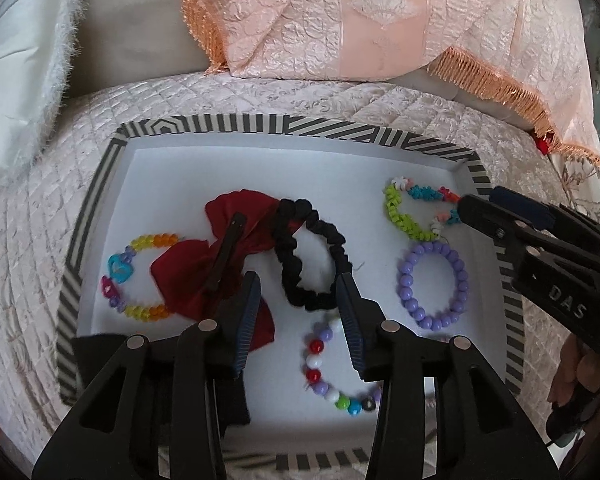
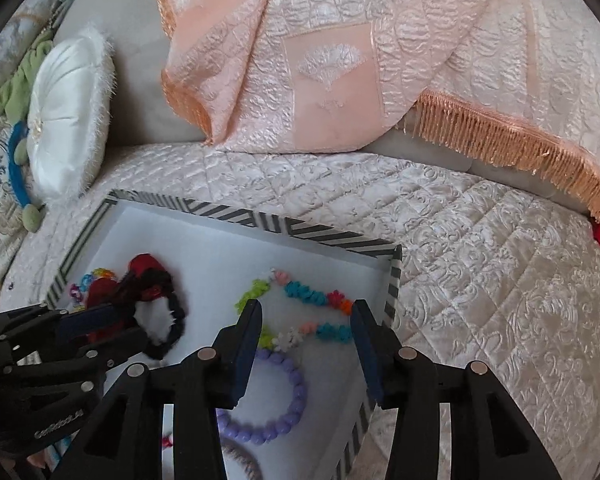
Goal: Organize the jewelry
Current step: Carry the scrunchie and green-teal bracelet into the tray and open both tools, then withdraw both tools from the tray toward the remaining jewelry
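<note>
A striped tray (image 1: 92,216) sits on a quilted cover (image 2: 480,280), with a white cushion (image 2: 68,120) off its left side and a fringed peach cloth (image 1: 340,20) behind it. Inside the tray lie five bead bracelets, one black scrunchie (image 1: 308,256) and one red bow (image 1: 220,264). The left gripper (image 1: 298,292) hangs released above the scrunchie, holding nothing. The right gripper (image 2: 306,316) is parted over the flower bracelet (image 2: 300,304) in the tray's far right corner, without gripping it.
</note>
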